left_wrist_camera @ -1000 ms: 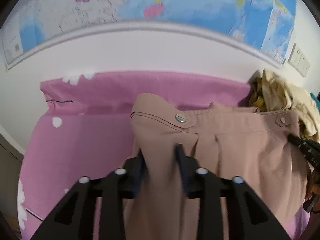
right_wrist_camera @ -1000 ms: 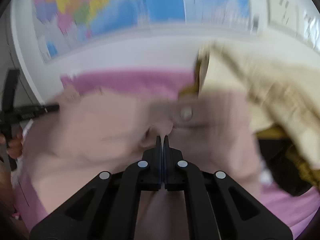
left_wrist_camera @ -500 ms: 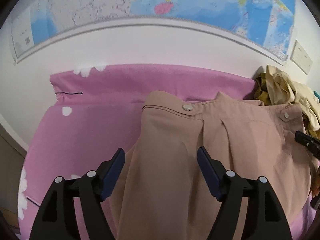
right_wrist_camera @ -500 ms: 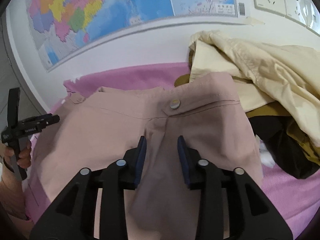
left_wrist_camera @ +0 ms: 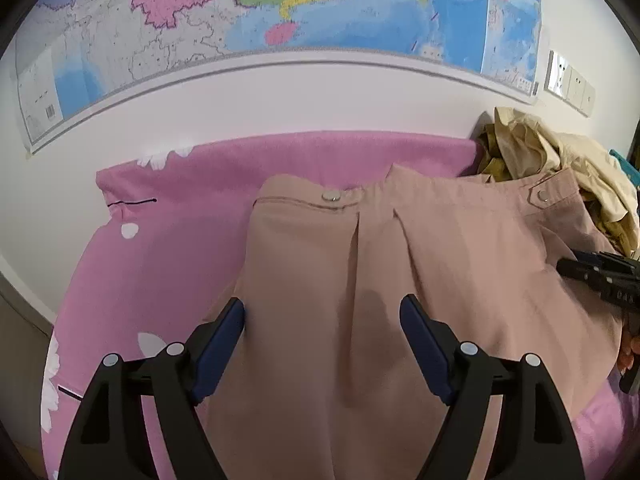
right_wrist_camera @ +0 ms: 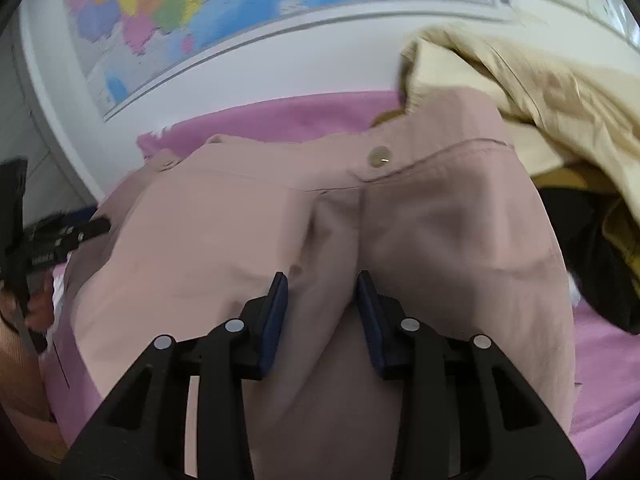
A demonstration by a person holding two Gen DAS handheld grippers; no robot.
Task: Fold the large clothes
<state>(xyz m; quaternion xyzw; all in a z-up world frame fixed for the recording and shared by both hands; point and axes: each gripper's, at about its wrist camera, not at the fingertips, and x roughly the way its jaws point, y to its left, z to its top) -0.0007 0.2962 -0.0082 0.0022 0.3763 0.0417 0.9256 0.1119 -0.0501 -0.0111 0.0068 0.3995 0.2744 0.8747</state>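
Note:
A dusty-pink garment (left_wrist_camera: 400, 280) with metal snap buttons lies spread on a pink flowered sheet (left_wrist_camera: 152, 248); it also shows in the right wrist view (right_wrist_camera: 240, 240). My left gripper (left_wrist_camera: 322, 316) is wide open and empty over the garment's left half. My right gripper (right_wrist_camera: 322, 292) is open, its fingers either side of a raised fold of the garment, not pinching it. The right gripper also shows at the right edge of the left wrist view (left_wrist_camera: 600, 276). The left gripper also shows at the left edge of the right wrist view (right_wrist_camera: 60, 240).
A heap of beige and mustard clothes (left_wrist_camera: 560, 168) lies at the garment's right, against the wall; it also shows in the right wrist view (right_wrist_camera: 540, 88). A map (left_wrist_camera: 280, 12) hangs on the white wall behind. Wall sockets (left_wrist_camera: 568, 84) sit at the right.
Both grippers have let go of the garment and opened; the left one opened wide. The garment has dropped flat onto the sheet. Both grippers have pulled back a little.

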